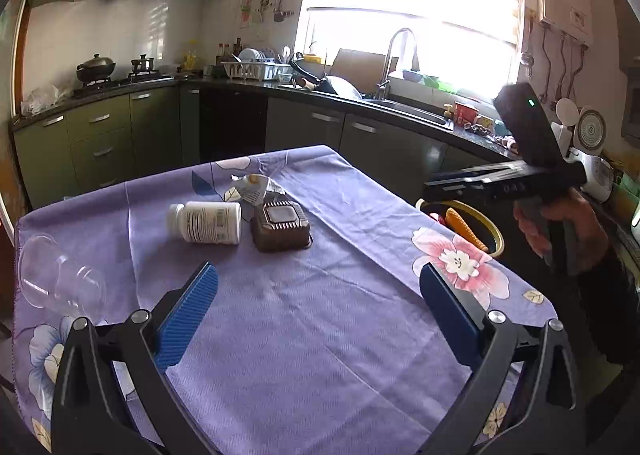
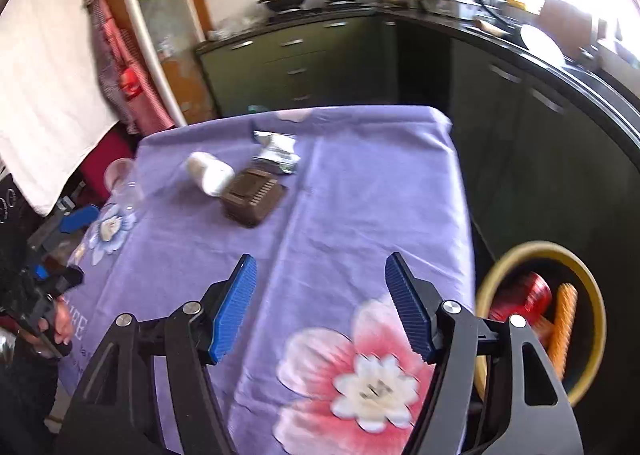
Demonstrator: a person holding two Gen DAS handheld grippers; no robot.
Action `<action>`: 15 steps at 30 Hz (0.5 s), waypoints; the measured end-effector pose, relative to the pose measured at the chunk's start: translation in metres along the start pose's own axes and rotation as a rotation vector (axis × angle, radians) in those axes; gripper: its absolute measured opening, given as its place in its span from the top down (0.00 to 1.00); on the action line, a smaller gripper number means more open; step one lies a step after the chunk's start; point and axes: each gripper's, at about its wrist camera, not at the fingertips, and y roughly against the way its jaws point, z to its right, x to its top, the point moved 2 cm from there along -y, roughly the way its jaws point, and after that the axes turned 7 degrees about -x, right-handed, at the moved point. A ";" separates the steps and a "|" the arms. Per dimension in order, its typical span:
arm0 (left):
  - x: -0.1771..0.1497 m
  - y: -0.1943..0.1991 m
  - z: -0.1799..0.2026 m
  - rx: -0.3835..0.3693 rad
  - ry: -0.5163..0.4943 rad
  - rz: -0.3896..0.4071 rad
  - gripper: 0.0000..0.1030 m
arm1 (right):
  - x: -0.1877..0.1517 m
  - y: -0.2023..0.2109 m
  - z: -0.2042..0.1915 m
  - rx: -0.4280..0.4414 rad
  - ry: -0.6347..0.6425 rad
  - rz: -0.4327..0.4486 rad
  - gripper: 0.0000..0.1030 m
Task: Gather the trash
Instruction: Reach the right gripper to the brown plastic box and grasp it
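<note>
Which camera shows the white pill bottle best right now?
The left wrist view: the white pill bottle lies on its side, sharp, label and cap readable, beside the brown tray. In the right wrist view it is motion-blurred and smaller.

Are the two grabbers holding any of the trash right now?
No. The left hand-held gripper and the right hand-held gripper are both open, with only the purple tablecloth between their pads.

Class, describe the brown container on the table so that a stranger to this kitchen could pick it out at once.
Find the table with the purple floral cloth. Near its middle is a cluster of litter: a white pill bottle on its side and a crumpled wrapper. The brown container lies beside both, the only dark, square, ribbed thing there.
</note>
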 end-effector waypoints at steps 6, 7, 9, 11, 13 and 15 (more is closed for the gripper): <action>-0.009 -0.007 0.000 -0.069 0.029 -0.022 0.07 | 0.035 -0.066 -0.047 0.099 0.332 -0.040 0.22; -0.011 -0.008 0.000 -0.069 0.030 -0.026 0.07 | 0.034 -0.075 -0.046 0.113 0.357 -0.055 0.22; -0.012 -0.009 -0.002 -0.075 0.041 -0.029 0.07 | 0.034 -0.093 -0.045 0.135 0.405 -0.088 0.22; -0.013 -0.011 -0.004 -0.078 0.055 -0.033 0.07 | 0.036 -0.110 -0.046 0.150 0.439 -0.115 0.22; -0.013 -0.014 -0.007 -0.075 0.061 -0.042 0.07 | 0.038 -0.123 -0.047 0.169 0.472 -0.134 0.22; -0.016 -0.016 -0.009 -0.084 0.071 -0.053 0.07 | 0.039 -0.135 -0.050 0.186 0.500 -0.150 0.21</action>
